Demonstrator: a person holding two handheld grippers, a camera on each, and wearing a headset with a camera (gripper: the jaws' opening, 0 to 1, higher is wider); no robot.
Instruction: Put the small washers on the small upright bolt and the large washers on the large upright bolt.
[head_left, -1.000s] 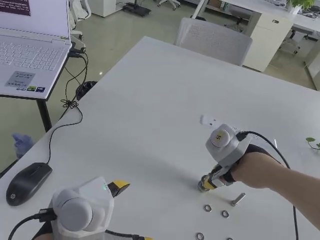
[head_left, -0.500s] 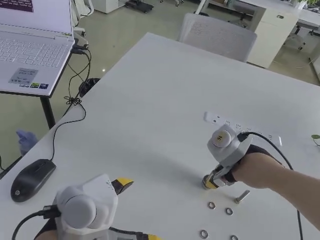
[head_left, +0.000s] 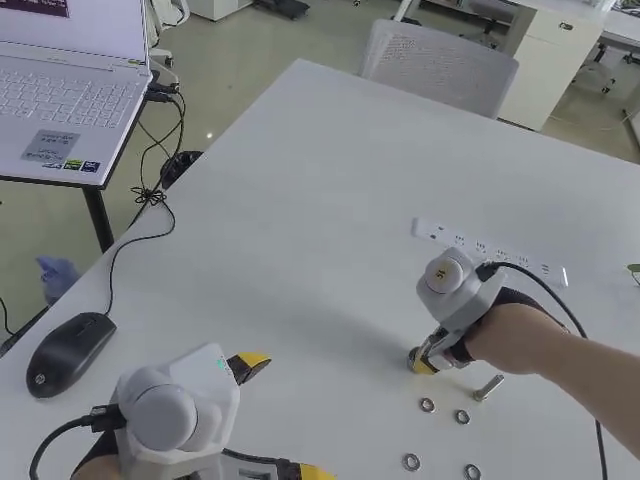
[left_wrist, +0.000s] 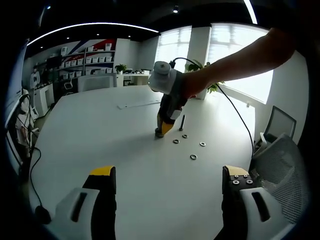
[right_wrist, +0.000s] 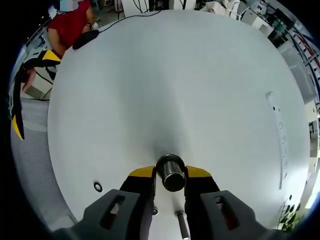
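My right gripper (head_left: 421, 362) is shut on the large bolt (right_wrist: 172, 174), holding it head-down on the white table (head_left: 300, 220); in the left gripper view the large bolt (left_wrist: 159, 133) touches the tabletop under the right gripper (left_wrist: 164, 128). The small bolt (head_left: 488, 387) lies flat just right of it. Several washers (head_left: 427, 405) are scattered on the table in front of the bolts, and they are small rings (left_wrist: 193, 157) in the left gripper view. My left gripper (left_wrist: 167, 172) is open with nothing between its fingers, low at the near left of the table (head_left: 250, 365).
A white power strip (head_left: 487, 248) lies beyond the right gripper. A black mouse (head_left: 68, 350) rests at the table's left edge, with a laptop (head_left: 70, 90) on a side desk. A grey chair (head_left: 435, 65) stands at the far edge.
The head view has drifted slightly. The right gripper stays shut on the large bolt at the same spot, and the left gripper stays open.
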